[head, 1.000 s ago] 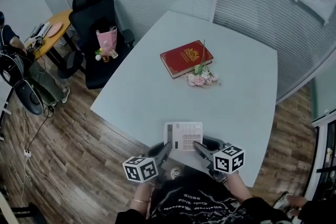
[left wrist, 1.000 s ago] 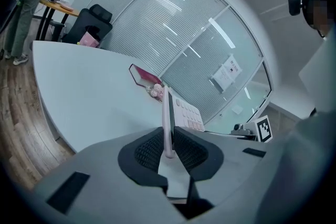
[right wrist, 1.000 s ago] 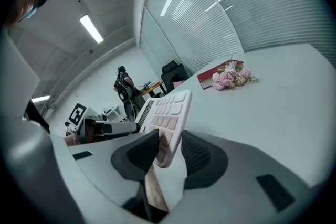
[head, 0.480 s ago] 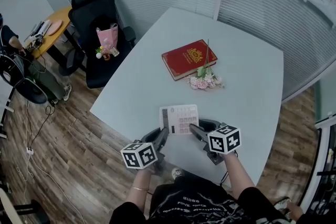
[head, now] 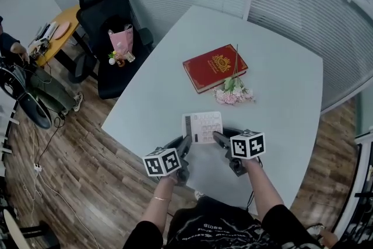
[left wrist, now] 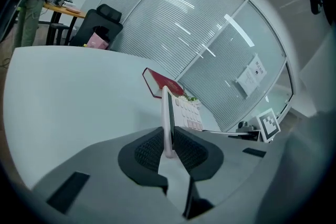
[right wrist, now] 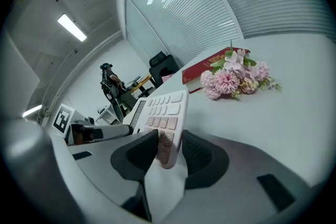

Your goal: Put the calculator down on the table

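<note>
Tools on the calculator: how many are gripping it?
2. The left tool clamps the calculator at its left edge; the right tool clamps its right edge.

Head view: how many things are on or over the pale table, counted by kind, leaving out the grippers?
White rectangular calculator: 1
Red hardcover book with gold emblem: 1
Bunch of pink flowers: 1
Total: 3

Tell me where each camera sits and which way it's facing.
Head view: on the person's head, facing steeply down at the table; forearms, left gripper and right gripper show.
Left gripper view: on the left gripper, facing along its jaws, clamped on the calculator, toward the book.
Right gripper view: on the right gripper, facing the flowers past its own jaws.
Shared: both gripper views show calculator and book.
</note>
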Tool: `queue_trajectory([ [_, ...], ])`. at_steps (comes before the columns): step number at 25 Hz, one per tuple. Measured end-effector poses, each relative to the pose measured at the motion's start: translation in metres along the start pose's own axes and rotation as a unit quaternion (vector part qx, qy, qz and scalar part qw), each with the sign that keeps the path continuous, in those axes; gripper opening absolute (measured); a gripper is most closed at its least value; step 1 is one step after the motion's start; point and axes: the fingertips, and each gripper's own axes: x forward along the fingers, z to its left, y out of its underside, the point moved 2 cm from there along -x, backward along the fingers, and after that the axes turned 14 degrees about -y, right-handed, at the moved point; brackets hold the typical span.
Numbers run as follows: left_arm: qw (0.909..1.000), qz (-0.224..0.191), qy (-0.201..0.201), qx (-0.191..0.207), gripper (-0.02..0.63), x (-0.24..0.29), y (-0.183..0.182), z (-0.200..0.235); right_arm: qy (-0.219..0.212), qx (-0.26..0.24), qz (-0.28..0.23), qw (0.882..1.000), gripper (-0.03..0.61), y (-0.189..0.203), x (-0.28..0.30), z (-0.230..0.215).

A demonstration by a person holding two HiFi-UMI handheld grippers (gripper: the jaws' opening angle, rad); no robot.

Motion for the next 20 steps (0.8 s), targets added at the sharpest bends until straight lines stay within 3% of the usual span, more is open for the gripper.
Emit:
queue_trajectory([
  [11,0.9984,0.056,-0.005,-0.002,0.067,0.054,0.002,0.011,0.028,0.042,0.009,0.999,0.156,0.002,0.021,-0.046],
  [17,0.9978,0.065,-0.011,-0.014,0.067,0.072,0.001,0.017,0.035,0.071,0.011,0.997,0.158,0.002,0.03,-0.063],
  [20,0.9976,0.068,-0.012,0.001,0.066,0.079,-0.005,0.013,0.035,0.08,0.008,0.996,0.158,-0.001,0.031,-0.07],
])
